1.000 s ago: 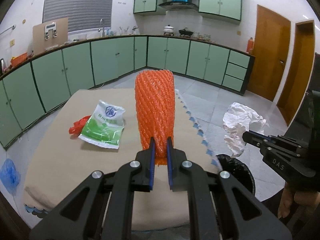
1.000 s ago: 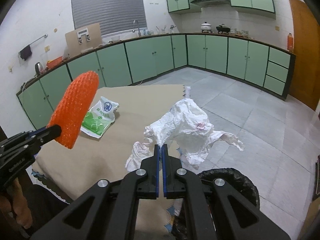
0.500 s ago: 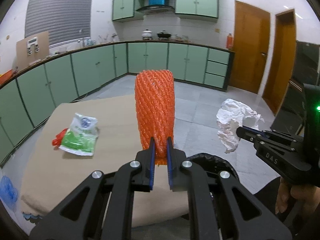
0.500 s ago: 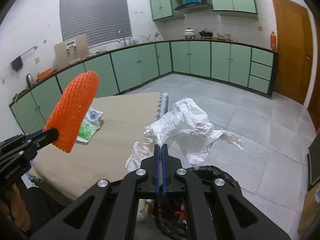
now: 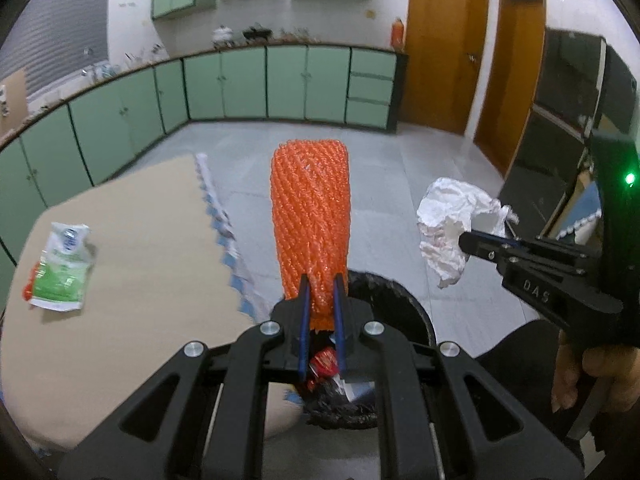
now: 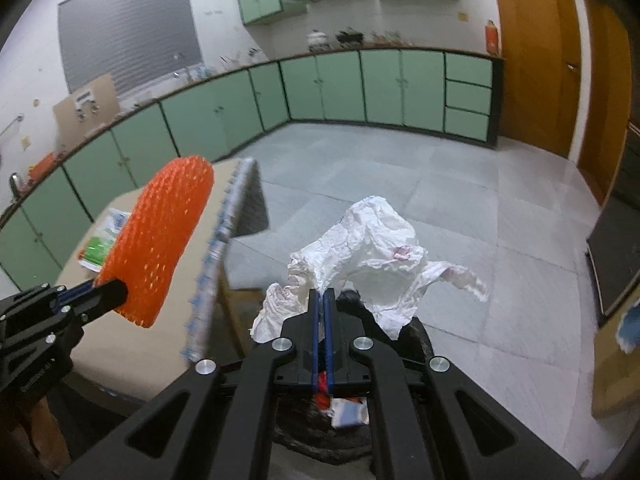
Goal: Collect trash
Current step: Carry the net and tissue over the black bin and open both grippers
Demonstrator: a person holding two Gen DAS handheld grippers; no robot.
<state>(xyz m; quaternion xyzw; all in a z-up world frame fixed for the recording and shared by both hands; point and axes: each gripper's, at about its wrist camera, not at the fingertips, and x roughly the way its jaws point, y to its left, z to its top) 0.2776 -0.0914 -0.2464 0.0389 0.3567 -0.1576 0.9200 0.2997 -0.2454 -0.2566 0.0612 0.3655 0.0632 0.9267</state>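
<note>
My left gripper [image 5: 321, 280] is shut on an orange foam net sleeve [image 5: 310, 220] that stands up from its jaws; the sleeve [image 6: 158, 240] also shows at the left of the right wrist view. My right gripper [image 6: 321, 294] is shut on a crumpled white plastic bag [image 6: 372, 244], seen too in the left wrist view as the white bag [image 5: 452, 224]. Both hang over a black-lined trash bin [image 5: 392, 308] on the floor, with red and white wrappers inside the bin [image 6: 348, 416]. A green and white packet [image 5: 62, 264] lies on the beige table [image 5: 140, 280].
The table's edge has a blue and white scalloped trim [image 6: 216, 248] right beside the bin. A red scrap [image 5: 27, 286] peeks out from under the packet. Green cabinets [image 5: 280, 84] line the far walls, wooden doors [image 5: 444, 40] stand at the right. A hand [image 5: 588, 376] grips the right tool.
Both grippers have swung right, off the table, and a little down, each keeping its load. The bin has come up beneath them and the packet has slid to the left edge.
</note>
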